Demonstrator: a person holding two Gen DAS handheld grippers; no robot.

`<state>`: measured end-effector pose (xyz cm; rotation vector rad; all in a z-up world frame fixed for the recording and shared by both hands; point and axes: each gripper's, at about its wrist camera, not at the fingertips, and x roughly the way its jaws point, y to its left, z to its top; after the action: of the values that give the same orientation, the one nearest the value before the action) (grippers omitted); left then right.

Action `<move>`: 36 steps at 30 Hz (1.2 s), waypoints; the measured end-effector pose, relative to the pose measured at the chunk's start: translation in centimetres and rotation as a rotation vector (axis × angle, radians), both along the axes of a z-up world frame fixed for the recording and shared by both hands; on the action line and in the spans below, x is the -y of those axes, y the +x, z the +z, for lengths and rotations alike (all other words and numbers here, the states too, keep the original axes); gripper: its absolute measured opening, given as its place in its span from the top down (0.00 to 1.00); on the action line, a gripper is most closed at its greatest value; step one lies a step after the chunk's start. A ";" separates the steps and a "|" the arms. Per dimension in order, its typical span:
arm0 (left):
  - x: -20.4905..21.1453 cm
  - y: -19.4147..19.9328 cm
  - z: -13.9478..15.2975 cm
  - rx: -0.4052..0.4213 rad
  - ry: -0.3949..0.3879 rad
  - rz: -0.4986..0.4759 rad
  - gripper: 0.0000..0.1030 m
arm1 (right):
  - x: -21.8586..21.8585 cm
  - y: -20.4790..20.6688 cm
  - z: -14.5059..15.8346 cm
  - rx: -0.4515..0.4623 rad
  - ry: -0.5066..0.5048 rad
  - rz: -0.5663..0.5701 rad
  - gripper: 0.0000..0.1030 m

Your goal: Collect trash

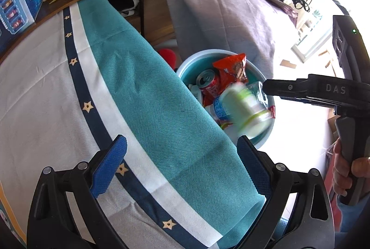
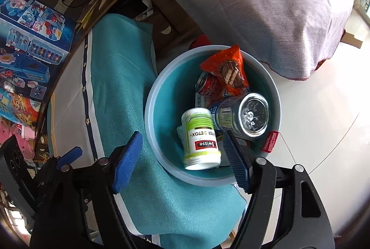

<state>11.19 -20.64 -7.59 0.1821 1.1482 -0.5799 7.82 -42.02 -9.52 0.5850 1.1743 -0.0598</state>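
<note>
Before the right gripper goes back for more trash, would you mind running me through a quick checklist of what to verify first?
1. Right gripper open and free of the bottle: ok, blue pads spread, nothing between them.
2. White and green bottle inside the bin: ok in the right wrist view; blurred in the left wrist view, so whether it has settled: cannot tell.
3. Bin upright beside the teal cloth: ok.
4. Room left in the bin: ok, though cans and an orange wrapper already crowd it.
5. Left gripper open and empty: ok.
6. More trash within reach: cannot tell.
</note>
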 end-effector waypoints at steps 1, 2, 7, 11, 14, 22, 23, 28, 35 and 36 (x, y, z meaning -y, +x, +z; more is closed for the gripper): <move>-0.2 0.0 0.0 0.002 0.002 0.003 0.07 | -0.1 -0.1 0.1 -0.001 -0.001 0.000 0.32; -0.3 0.0 0.1 0.002 0.004 0.006 0.07 | -0.1 -0.1 0.2 -0.003 0.002 0.001 0.28; -0.8 -0.3 0.2 0.008 0.012 0.019 0.07 | -0.2 -0.6 0.5 -0.011 0.016 -0.005 0.21; -1.2 -0.9 0.8 0.024 0.017 0.018 0.07 | -0.2 -1.2 1.0 -0.010 0.026 -0.018 0.17; -1.6 -1.3 1.5 0.043 0.023 0.026 0.07 | -0.3 -2.0 1.5 -0.001 0.035 -0.026 0.14; -3.5 -2.7 2.9 0.050 0.015 0.064 0.04 | -2.2 -4.2 3.8 0.031 -0.064 0.026 0.07; -3.8 -2.9 3.0 0.050 0.017 0.069 0.04 | -2.6 -4.5 4.1 0.033 -0.089 0.036 0.07; -4.8 -4.1 3.4 0.043 0.014 0.085 0.04 | -4.6 -5.9 5.4 0.034 -0.205 0.101 0.07; -6.3 -6.3 4.7 0.078 0.001 0.100 0.04 | -5.9 -8.1 6.6 0.048 -0.206 0.129 0.07; -6.6 -6.6 4.9 0.083 -0.002 0.104 0.04 | -6.1 -8.4 6.7 0.048 -0.215 0.134 0.07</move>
<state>4.60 -14.07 -2.68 0.1427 1.0703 -0.4769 -0.60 -35.89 -2.77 0.3160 1.1403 -0.0571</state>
